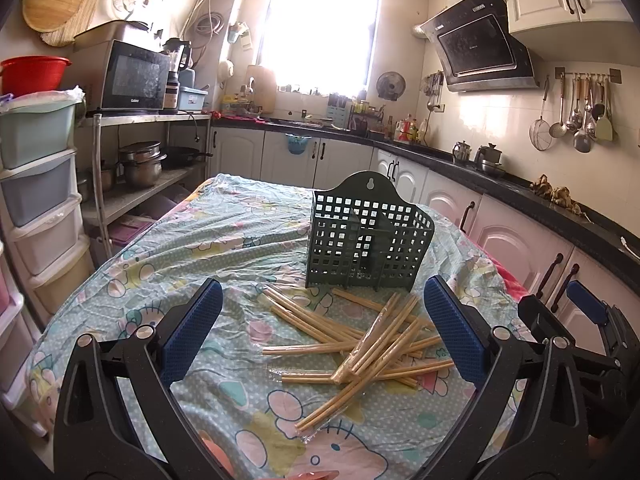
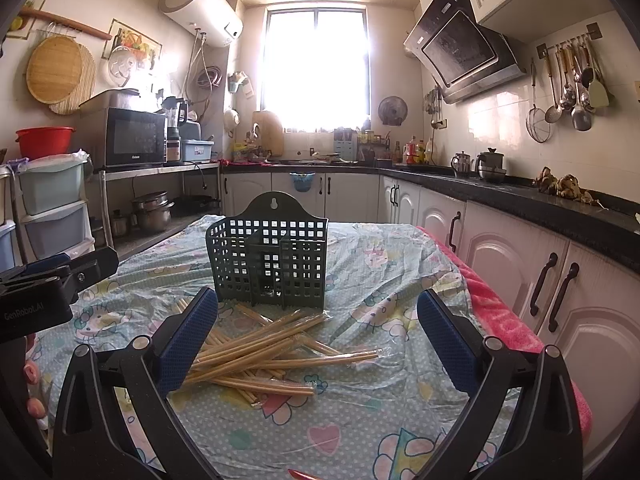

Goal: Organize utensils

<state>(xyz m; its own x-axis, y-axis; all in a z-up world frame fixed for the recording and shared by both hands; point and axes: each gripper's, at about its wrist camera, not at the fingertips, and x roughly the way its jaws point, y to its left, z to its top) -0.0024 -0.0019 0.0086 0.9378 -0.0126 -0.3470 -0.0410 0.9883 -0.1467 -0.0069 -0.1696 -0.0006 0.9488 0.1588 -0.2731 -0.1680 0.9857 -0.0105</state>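
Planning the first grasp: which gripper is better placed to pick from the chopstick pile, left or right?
Marginally left, I'd judge. The chopsticks lie between the left gripper's open fingers; at the right gripper they sit off toward one finger. Both empty, holder just beyond.

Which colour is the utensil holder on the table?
Dark green utensil holder, clearest in the right wrist view.

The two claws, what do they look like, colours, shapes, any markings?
Both match: the left claw and right claw have glossy black plastic frames with triangular cut-outs, silver round rivets, and flat blue pads textured with fine dots. The left unit's black body carries pale "GenRobot.AI" lettering. No cables or sleeves show.
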